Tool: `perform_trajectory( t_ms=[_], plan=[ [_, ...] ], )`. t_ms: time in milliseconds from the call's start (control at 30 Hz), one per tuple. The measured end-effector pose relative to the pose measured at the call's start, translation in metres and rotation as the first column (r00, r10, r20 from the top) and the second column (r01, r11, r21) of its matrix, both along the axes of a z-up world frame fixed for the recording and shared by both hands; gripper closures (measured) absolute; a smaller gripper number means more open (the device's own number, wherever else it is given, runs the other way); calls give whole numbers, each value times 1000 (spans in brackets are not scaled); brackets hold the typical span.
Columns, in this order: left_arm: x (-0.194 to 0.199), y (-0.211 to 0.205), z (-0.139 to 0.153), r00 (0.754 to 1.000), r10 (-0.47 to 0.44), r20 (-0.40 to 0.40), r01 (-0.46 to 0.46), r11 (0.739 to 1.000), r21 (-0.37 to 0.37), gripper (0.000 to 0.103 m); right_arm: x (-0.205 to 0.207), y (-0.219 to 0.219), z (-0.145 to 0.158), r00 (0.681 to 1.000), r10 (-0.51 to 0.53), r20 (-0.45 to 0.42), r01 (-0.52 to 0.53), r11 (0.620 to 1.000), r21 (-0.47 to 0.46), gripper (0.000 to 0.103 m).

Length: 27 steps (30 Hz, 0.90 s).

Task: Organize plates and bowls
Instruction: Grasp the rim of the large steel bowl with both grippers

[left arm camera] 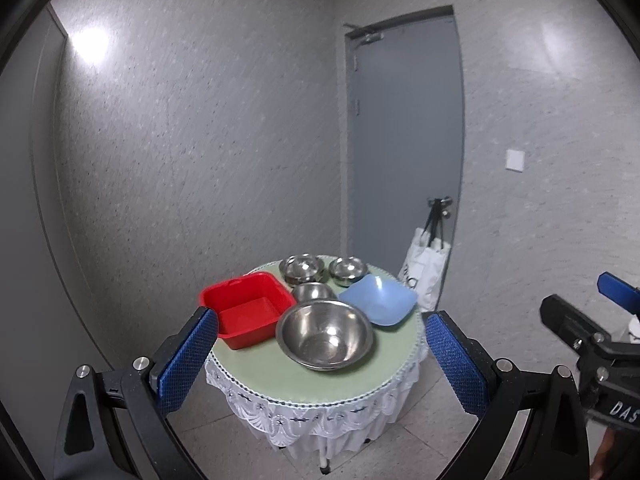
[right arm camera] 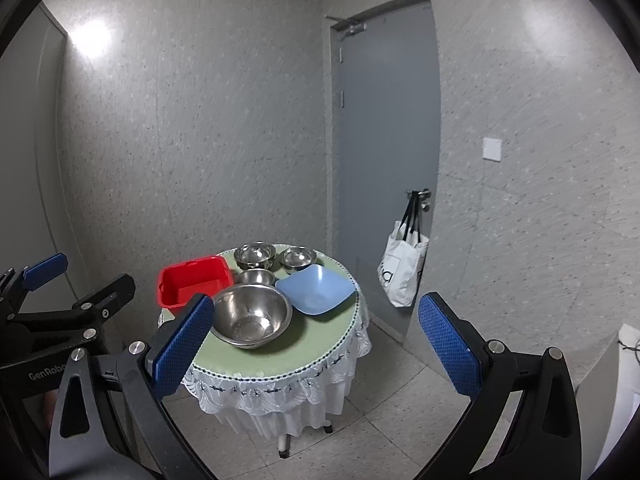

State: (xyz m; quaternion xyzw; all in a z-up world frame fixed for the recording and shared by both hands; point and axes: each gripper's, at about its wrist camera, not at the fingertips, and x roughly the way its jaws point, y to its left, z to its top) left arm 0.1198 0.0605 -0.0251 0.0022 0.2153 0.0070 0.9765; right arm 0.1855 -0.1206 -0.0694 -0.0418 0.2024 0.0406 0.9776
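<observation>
A small round table (left arm camera: 256, 372) (right arm camera: 320, 344) holds a large steel bowl (left arm camera: 325, 335) (right arm camera: 252, 317) at the front, a red square tub (left arm camera: 248, 308) (right arm camera: 192, 282) on the left and a blue square plate (left arm camera: 378, 298) (right arm camera: 318, 288) on the right. Three smaller steel bowls stand behind: one in the middle (left arm camera: 312, 291) (right arm camera: 255, 277), one at the back left (left arm camera: 301, 267) (right arm camera: 255, 255), one at the back right (left arm camera: 347, 269) (right arm camera: 298, 258). My left gripper (left arm camera: 320, 360) and right gripper (right arm camera: 316, 344) are open and empty, held short of the table.
The table has a white lace skirt (left arm camera: 320, 416) and stands on a tiled floor near a wall corner. A grey door (left arm camera: 404, 140) is behind it, with a white bag (left arm camera: 424, 276) hanging from its handle. A white object (right arm camera: 624, 360) is at the far right.
</observation>
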Motion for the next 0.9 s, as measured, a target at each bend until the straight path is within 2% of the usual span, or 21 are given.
perform_trajectory(
  t_ms=[167, 300, 467, 533, 633, 700, 833, 900],
  plan=[
    [57, 2, -3, 997, 60, -39, -60, 998, 5, 1, 63, -2, -22, 999, 33, -35, -33, 999, 15, 0],
    [122, 6, -12, 989, 125, -75, -125, 992, 6, 0, 135, -8, -46, 994, 66, -89, -64, 998, 20, 0],
    [211, 11, -46, 967, 175, -187, -176, 984, 13, 1, 228, -14, -97, 973, 89, -214, -89, 996, 8, 0],
    [238, 16, -63, 953, 195, -230, -197, 980, 13, 1, 252, -11, -119, 961, 94, -261, -97, 995, 0, 0],
    [278, 20, -94, 921, 210, -329, -220, 976, 8, 1, 288, -2, -159, 920, 130, -370, -132, 991, 20, 0],
    [306, 23, -118, 889, 219, -402, -233, 972, 14, 1, 305, 6, -184, 891, 151, -427, -154, 988, 27, 0],
    [346, 33, -147, 839, 238, -489, -252, 967, 39, 1, 334, 15, -230, 817, 189, -544, -166, 982, 92, 0],
    [360, 39, -156, 827, 237, -510, -255, 966, 36, 1, 340, 18, -243, 791, 197, -579, -166, 980, 107, 2]
  ],
)
